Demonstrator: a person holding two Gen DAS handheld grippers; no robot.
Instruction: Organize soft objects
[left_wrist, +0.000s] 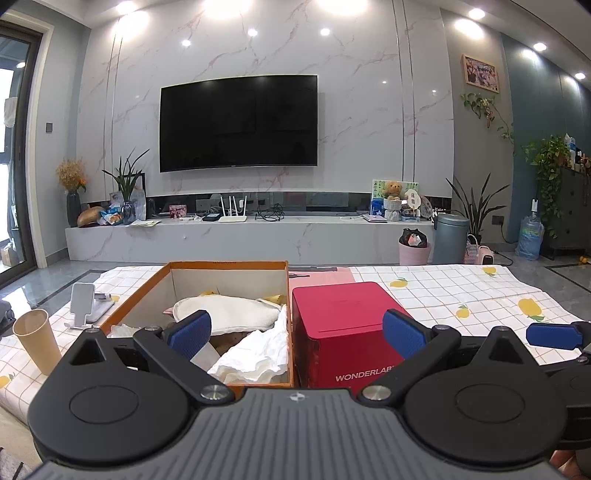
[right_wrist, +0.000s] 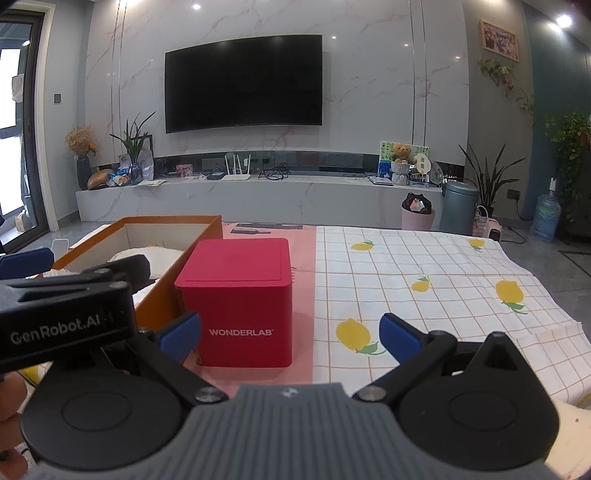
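Note:
An open orange cardboard box (left_wrist: 229, 264) stands on the table and holds a white folded cloth (left_wrist: 225, 312) and crumpled white tissue (left_wrist: 255, 356). It also shows in the right wrist view (right_wrist: 173, 221). A red WONDERLAB box (left_wrist: 345, 328) stands right beside it, also seen in the right wrist view (right_wrist: 240, 299). My left gripper (left_wrist: 297, 330) is open and empty, hovering over the near edge of both boxes. My right gripper (right_wrist: 290, 334) is open and empty, just in front of the red box and the tablecloth.
A paper cup (left_wrist: 37, 341) and a white phone stand (left_wrist: 88, 302) stand left of the orange box. A lemon-print checked tablecloth (right_wrist: 424, 280) covers the table to the right. A TV wall and low cabinet lie beyond. The left gripper's body (right_wrist: 66, 306) is close at the right view's left.

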